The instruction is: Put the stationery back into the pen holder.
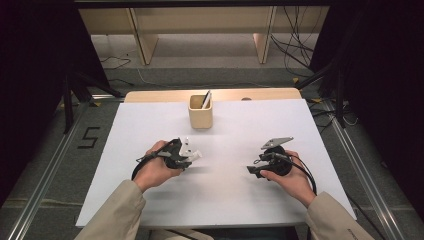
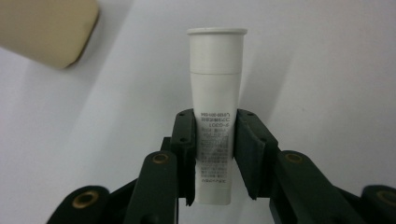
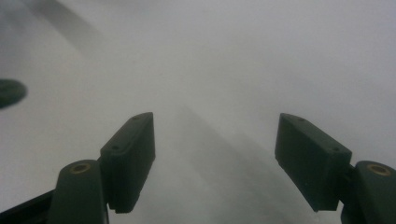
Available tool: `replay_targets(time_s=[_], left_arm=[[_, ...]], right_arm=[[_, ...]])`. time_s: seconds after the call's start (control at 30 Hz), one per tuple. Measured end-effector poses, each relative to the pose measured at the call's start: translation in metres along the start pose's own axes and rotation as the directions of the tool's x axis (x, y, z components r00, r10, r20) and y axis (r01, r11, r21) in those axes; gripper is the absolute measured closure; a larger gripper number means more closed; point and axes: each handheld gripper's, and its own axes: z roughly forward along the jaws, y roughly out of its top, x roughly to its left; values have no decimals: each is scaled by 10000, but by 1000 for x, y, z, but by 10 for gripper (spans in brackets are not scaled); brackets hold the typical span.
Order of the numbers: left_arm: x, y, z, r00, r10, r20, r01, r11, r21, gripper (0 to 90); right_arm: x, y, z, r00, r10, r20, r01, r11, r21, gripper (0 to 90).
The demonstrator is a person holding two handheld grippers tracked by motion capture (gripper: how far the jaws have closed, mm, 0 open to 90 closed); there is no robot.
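Observation:
A white tube (image 2: 215, 107) with small printed text and a wide flat cap stands between the jaws of my left gripper (image 2: 215, 156), which is shut on its lower body. In the high view the left gripper (image 1: 189, 156) sits left of the table's middle, the white tube (image 1: 192, 153) pointing to the right. My right gripper (image 1: 254, 171) rests at the right, held by a hand, jaws pointing left. Its jaws stand wide open over the white surface in the right gripper view (image 3: 215, 158), with nothing between them.
A wooden holder cup (image 1: 200, 111) with a pen-like item (image 1: 206, 99) stands at the back middle of the white table sheet (image 1: 220, 195); its blurred corner (image 2: 46, 28) shows in the left gripper view. Dark stands and cables flank the table on the floor.

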Motion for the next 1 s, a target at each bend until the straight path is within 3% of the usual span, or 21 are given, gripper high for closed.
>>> replay_targets(time_s=[0.07,0.37,0.5,0.73,0.87,1.0], left_arm=[[1,-1,0,9986,-518,-99,515,9983,-263,701],[3,-2,-2,9872,-1493,-564,1432,9847,-992,701],[5,-2,-5,9732,-2114,-900,1973,9698,-1436,701],[9,-4,-8,9417,-3096,-1317,2775,9362,-2158,700],[8,-4,-7,9287,-3434,-1399,3035,9207,-2452,701],[9,-3,-7,9200,-3631,-1473,3190,9123,-2567,700]], right_arm=[[0,0,0,10000,-2,7,2,10000,5,293],[-1,-1,-1,10000,88,-25,-88,9999,-86,287],[-2,-2,-2,9999,130,-4,-130,9998,-162,286],[-4,-3,-3,9996,293,-11,-293,9992,-271,276],[-5,-3,-4,9994,333,19,-332,9989,-328,250],[-6,-4,-5,9993,370,70,-367,9985,-416,248]])
